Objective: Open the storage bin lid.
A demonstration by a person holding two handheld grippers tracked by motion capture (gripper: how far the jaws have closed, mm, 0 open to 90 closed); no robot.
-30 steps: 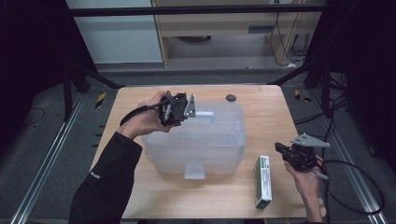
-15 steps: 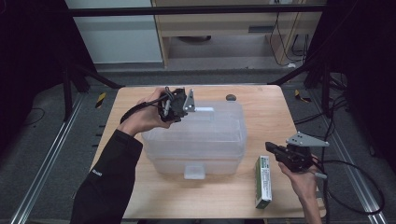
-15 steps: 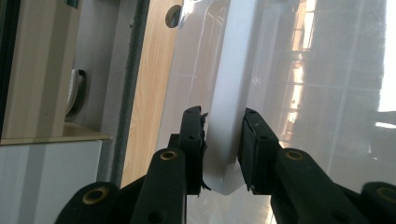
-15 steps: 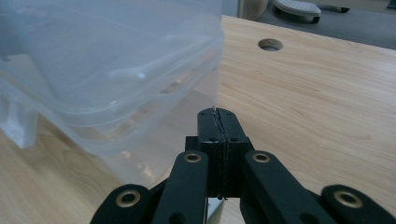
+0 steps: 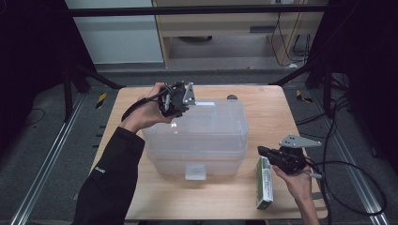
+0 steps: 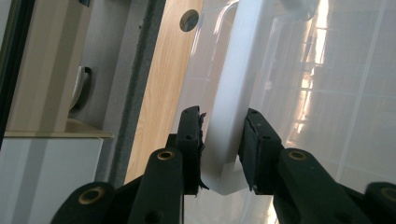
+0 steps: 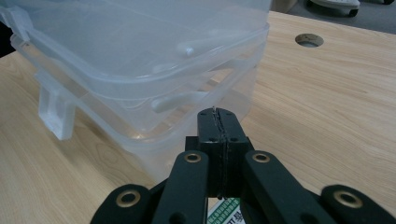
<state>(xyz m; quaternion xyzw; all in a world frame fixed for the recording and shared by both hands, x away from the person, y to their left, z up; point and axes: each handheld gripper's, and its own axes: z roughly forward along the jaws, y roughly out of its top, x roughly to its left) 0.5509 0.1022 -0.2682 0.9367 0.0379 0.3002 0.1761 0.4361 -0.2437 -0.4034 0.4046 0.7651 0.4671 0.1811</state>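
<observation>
We are at the far latch of the clear plastic storage box, which sits in the middle of the tabletop. Our left tongs are at the box's far left corner, and in the left gripper view the white latch flap stands between the two pads. The jaws have just been opening, with the flap between them; narrow gaps show on both sides, so we judge the pads no longer press on it. The step in hand looks like freeing or letting go of this far latch. Our right tongs are pressed together on nothing, hovering just right of the box's near right corner and above the green carton, which lies on the near right of the tabletop, apart from the box.

Next, we think the left tongs need to back off the flap cleanly, and the near latch at the box's front edge wants attention. From the pictures we cannot tell whether the lid is locked.

Count: one box, one lid, two latches seen, one carton, one round hole in the tabletop, two tongs.
</observation>
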